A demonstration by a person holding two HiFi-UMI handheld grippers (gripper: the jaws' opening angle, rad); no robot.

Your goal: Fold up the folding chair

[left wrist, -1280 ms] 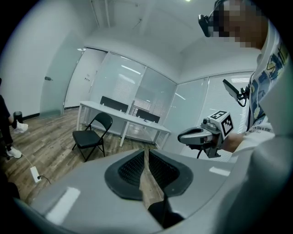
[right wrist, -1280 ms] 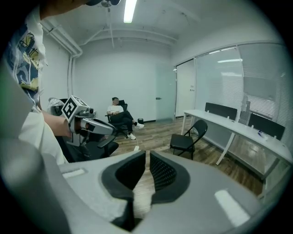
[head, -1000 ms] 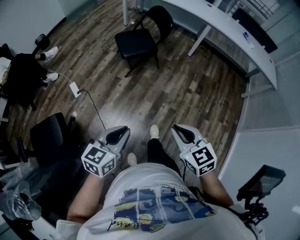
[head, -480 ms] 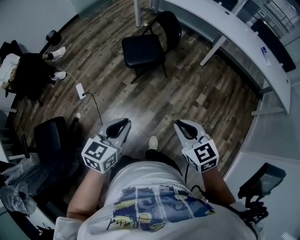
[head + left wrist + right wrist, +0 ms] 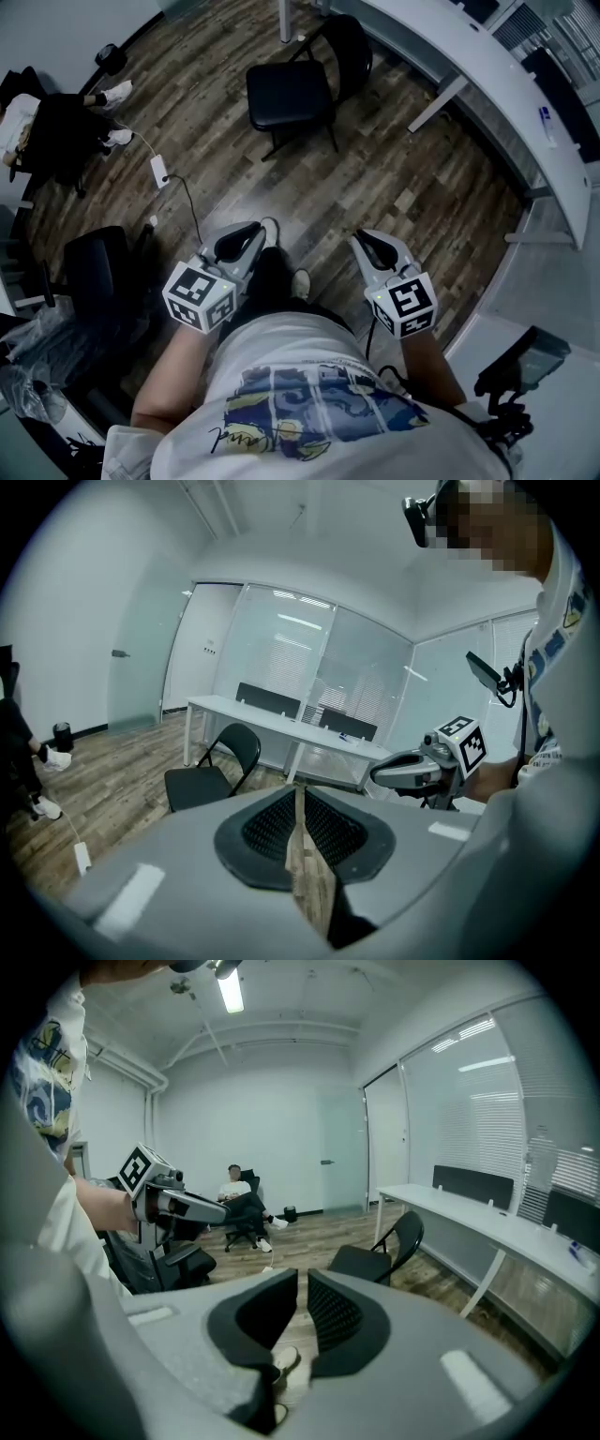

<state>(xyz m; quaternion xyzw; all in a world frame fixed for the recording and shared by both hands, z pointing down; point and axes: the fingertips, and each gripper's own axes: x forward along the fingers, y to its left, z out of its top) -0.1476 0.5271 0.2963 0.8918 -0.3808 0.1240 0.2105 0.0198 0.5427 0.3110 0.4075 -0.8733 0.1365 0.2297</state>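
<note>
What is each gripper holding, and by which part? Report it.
Nothing. The left gripper and the right gripper are both shut and empty; the folding chair stands untouched ahead.

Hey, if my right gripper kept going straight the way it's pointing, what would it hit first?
The right gripper tilts down, so probably bare floor short of the chair; nothing else shows in that line, though depth is unclear.

Matt black folding chair (image 5: 289, 94); glossy wood-plank floor (image 5: 403, 187)
</note>
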